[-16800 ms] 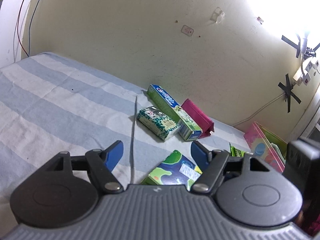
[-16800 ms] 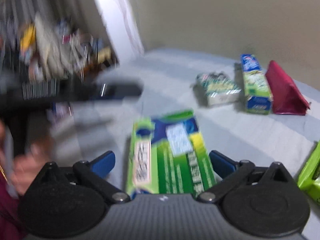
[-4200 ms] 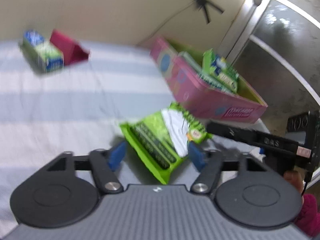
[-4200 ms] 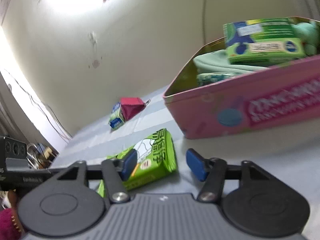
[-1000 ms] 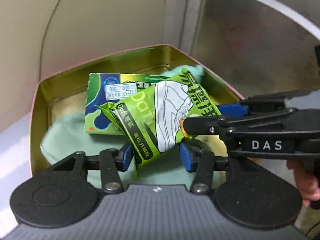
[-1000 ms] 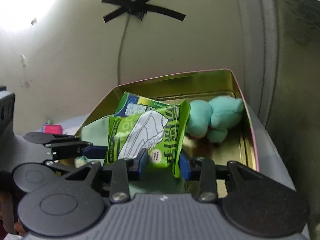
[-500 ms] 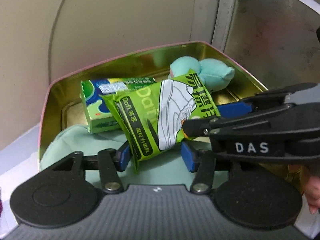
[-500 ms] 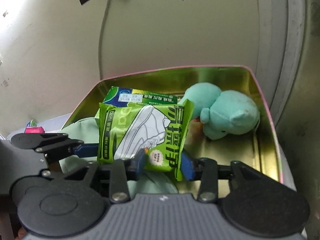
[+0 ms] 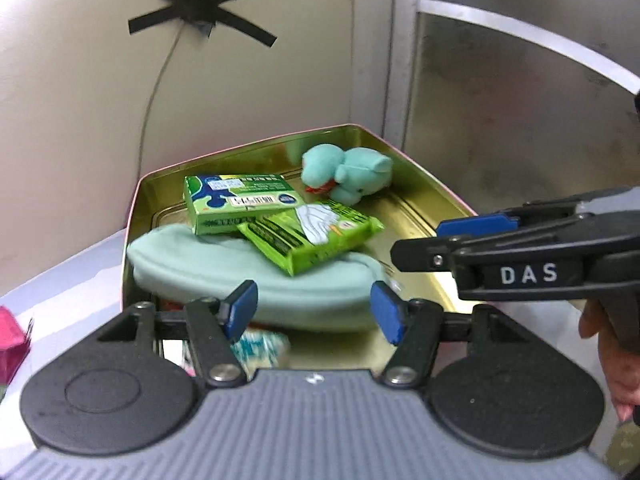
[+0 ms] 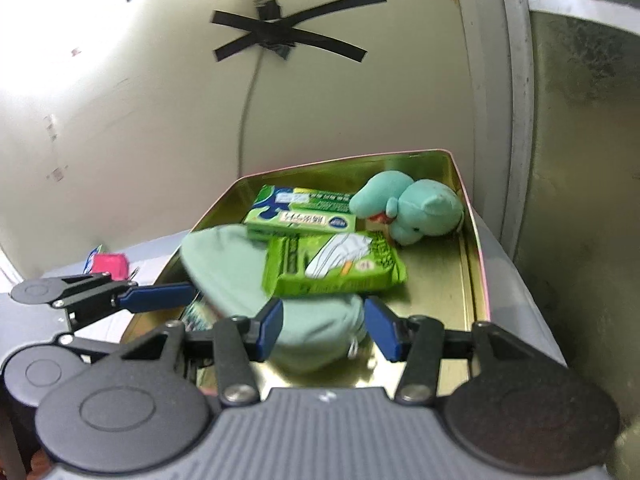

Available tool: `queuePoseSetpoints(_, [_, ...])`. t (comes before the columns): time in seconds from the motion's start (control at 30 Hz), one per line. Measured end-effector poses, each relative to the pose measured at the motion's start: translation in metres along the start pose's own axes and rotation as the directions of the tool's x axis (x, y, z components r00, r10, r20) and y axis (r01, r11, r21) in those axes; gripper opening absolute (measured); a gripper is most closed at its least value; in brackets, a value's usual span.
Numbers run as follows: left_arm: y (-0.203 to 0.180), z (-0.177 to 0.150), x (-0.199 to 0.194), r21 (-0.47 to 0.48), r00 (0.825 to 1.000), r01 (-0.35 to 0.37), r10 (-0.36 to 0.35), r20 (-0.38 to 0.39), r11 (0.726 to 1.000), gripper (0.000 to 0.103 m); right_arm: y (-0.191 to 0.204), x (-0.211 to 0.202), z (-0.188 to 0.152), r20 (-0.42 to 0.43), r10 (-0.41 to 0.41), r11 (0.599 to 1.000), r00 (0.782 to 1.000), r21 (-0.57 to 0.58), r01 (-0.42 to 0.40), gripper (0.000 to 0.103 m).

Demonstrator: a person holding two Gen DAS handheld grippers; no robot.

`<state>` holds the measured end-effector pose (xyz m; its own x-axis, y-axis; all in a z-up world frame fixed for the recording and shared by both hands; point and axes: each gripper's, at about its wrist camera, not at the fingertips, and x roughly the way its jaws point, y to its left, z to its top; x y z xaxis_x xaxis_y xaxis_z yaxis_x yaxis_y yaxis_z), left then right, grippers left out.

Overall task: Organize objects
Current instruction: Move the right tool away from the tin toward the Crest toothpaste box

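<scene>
The green snack packet [image 9: 310, 236] lies free in the pink tin [image 9: 138, 196], on a mint cloth pouch [image 9: 248, 276] and against a green box [image 9: 236, 200]. A teal plush toy [image 9: 346, 174] sits at the tin's far end. My left gripper [image 9: 314, 312] is open and empty above the tin's near edge. In the right wrist view the packet [image 10: 334, 266] lies ahead of my open, empty right gripper [image 10: 324, 330], with the box [image 10: 300, 218], plush [image 10: 412, 206] and tin wall [image 10: 478, 264] beyond.
The tin stands in a corner by a cream wall and a metal cabinet [image 9: 520, 120]. A pink packet [image 10: 109, 263] lies on the striped bed to the left. The other gripper's body [image 9: 540, 260] reaches in from the right in the left wrist view.
Both grippers opened and let go of the green packet, which dropped onto the pouch in the tin. Both grippers have drawn back from it.
</scene>
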<state>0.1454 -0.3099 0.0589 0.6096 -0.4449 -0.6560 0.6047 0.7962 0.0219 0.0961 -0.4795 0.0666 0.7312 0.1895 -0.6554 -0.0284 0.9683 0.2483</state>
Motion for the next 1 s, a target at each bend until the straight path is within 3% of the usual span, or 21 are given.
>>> queuePoseSetpoints(0.3, [-0.014,-0.038,-0.052,-0.026,1.0,0.001,-0.001,0.007,1.0,0.065,0.036,-0.051,-0.033,0.014,0.002,0.998,1.0,-0.062,-0.001,0.047])
queuePoseSetpoints(0.53, [-0.004,-0.067,-0.075,-0.042,1.0,0.002,-0.002,-0.007,0.999,0.064,0.066,-0.066,-0.057,-0.005,0.016,0.995,1.0,-0.096,-0.016,0.047])
queuePoseSetpoints(1.0, [0.045,-0.128,-0.077,-0.128,0.996,-0.031,0.02,-0.086,0.991,0.065,0.118,-0.01,-0.11,-0.157,0.028,0.994,0.987,-0.1,-0.045,0.049])
